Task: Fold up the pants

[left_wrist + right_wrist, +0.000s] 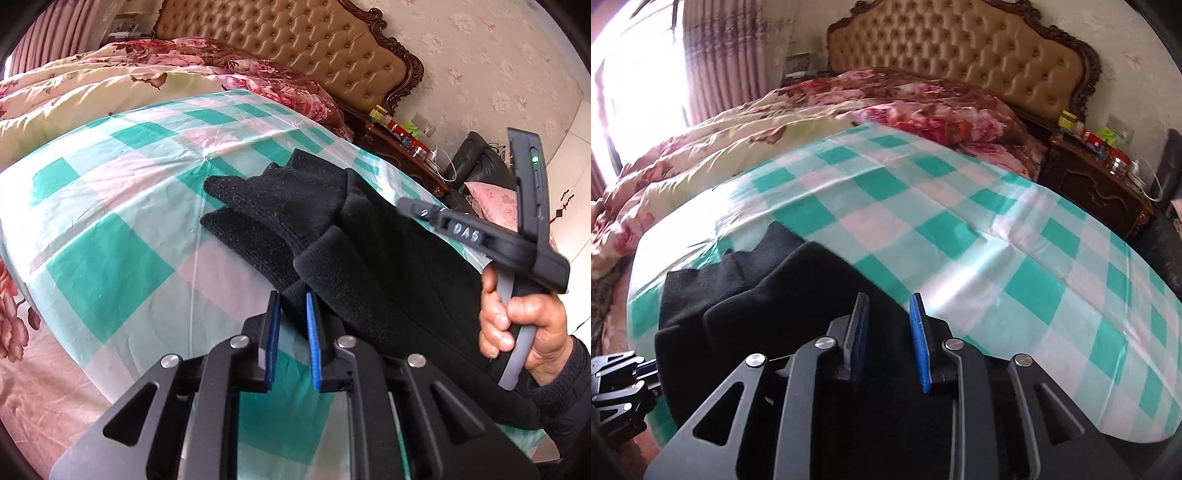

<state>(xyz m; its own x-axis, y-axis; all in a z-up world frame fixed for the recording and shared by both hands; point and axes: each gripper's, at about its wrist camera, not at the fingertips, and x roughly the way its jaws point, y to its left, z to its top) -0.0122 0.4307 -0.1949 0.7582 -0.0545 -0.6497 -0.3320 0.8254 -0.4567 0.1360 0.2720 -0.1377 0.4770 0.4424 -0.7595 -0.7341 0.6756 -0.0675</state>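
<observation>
The black pants (332, 236) lie bunched on the green-and-white checked sheet (103, 236), just ahead of my left gripper (291, 306) and running off to its right, with the ribbed cuffs (243, 199) at the far end. In the left wrist view a dark edge of the fabric sits in the narrow gap between the blue pads (313, 332); the jaws stand only slightly apart, and I cannot tell whether they actually pinch the cloth or just straddle it. My right gripper (888, 314) hangs over the other end of the pants (768, 295), which spread below it and to its left. Its jaws are a little wider, with black fabric behind the gap but nothing I can see pressed between the pads. My right hand (524, 332) shows on the handle at the right of the left view.

The risk I judge here is a weak hold. If my left pads only graze a single layer, lifting would pull that layer free and leave the rest in a heap. The thick fabric is already doubled unevenly, so any fold made now could come out crooked. The smooth sheet might also drag along with the cloth.
</observation>
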